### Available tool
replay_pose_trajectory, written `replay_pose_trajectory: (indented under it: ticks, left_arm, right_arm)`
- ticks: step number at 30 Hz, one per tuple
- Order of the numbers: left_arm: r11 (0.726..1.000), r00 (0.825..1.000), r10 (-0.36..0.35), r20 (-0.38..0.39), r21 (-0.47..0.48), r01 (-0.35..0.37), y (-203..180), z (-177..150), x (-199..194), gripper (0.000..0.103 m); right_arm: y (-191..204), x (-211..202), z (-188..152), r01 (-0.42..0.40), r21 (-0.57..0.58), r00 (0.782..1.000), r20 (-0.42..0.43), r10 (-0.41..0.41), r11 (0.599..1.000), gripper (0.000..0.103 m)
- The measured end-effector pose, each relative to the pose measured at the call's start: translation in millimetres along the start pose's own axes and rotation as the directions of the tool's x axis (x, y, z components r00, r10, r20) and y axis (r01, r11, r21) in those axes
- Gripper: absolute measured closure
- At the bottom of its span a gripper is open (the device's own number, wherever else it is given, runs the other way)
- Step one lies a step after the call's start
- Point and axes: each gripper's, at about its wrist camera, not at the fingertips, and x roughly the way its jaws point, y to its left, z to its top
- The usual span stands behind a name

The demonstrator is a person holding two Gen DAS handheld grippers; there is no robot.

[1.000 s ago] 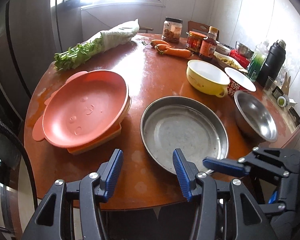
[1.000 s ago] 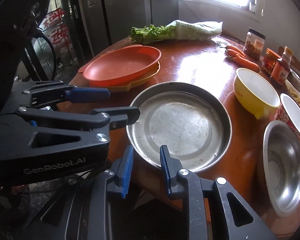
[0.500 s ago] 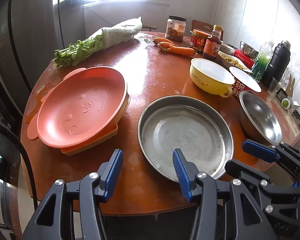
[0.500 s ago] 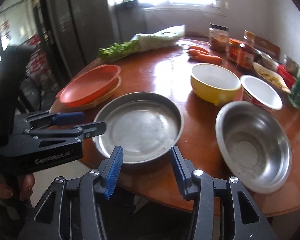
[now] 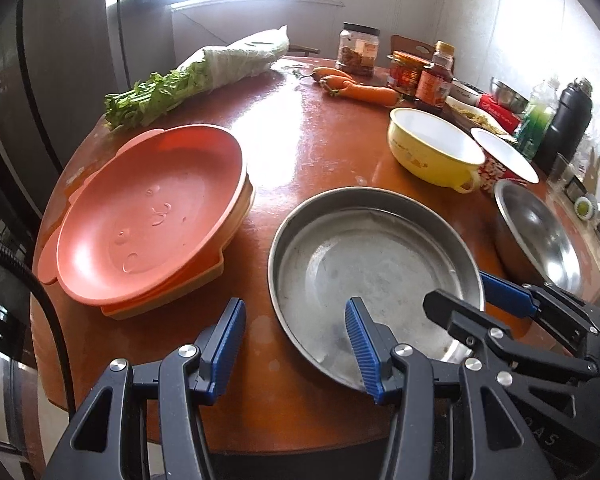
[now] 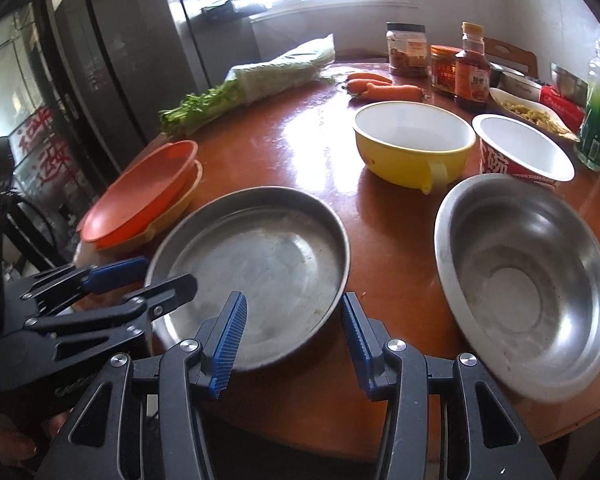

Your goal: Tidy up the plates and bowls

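Both claws hover wide open at the near edge of the round surface (image 5: 300, 128), holding nothing.

The left claw (image 5: 296, 344) has the steel pan (image 5: 374, 264) just ahead and slightly right; its right finger (image 5: 360, 344) overlaps the pan's near rim in this view, though contact cannot be told. Ahead and left of it lies the pink plate (image 5: 152, 216), stacked on an orange plate (image 5: 204, 280). To its right the right claw (image 5: 472, 300) reaches in over the pan's near right rim. Further right sits the steel bowl (image 5: 540, 232), and beyond the pan the yellow bowl (image 5: 432, 148) with the paper bowl (image 5: 504, 156) just beside it.

From the right claw (image 6: 292, 340), the pan (image 6: 256, 252) lies directly ahead, its near rim between the fingers in this view. The steel bowl (image 6: 528, 276) sits ahead to the right, close to the pan but apart from it. The left claw (image 6: 136, 280) comes in from the left at the pan's near left rim. The stacked plates (image 6: 140, 200) lie ahead left; the yellow bowl (image 6: 412, 144) and paper bowl (image 6: 524, 148) stand further ahead, nearly touching. Greens (image 6: 252, 84), carrots (image 6: 380, 86) and jars (image 6: 444, 64) occupy the far side.
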Motion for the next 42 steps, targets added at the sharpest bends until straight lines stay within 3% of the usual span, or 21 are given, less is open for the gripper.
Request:
replay_pose_trajectory:
  ticks: [6, 9, 15, 42]
  left_arm:
    - [1.0, 1.0, 0.016, 0.014, 0.001, -0.017, -6, 0, 5, 0.052]
    - [1.0, 1.0, 0.011, 0.026, 0.011, -0.011, -10, 0, 5, 0.059]
    - [1.0, 0.999, 0.022, 0.044, 0.005, -0.022, -13, -4, 2, 0.061]
    - [0.999, 0.987, 0.038, 0.157, -0.008, -0.037, -11, 9, -42, 0.061]
  right_arm:
    - [-1, 6, 0, 0.025, -0.002, 1.0, 0.0, -0.025, 1.0, 0.063]
    - [-2, 5, -1, 0.019, -0.003, 1.0, 0.0, -0.019, 1.0, 0.069]
    - [-1, 2, -3, 0.044, -0.011, 0.999, 0.008, -0.044, 0.999, 0.069]
    - [11, -30, 18, 0.016, -0.019, 0.993, 0.115, -0.013, 1.0, 0.069]
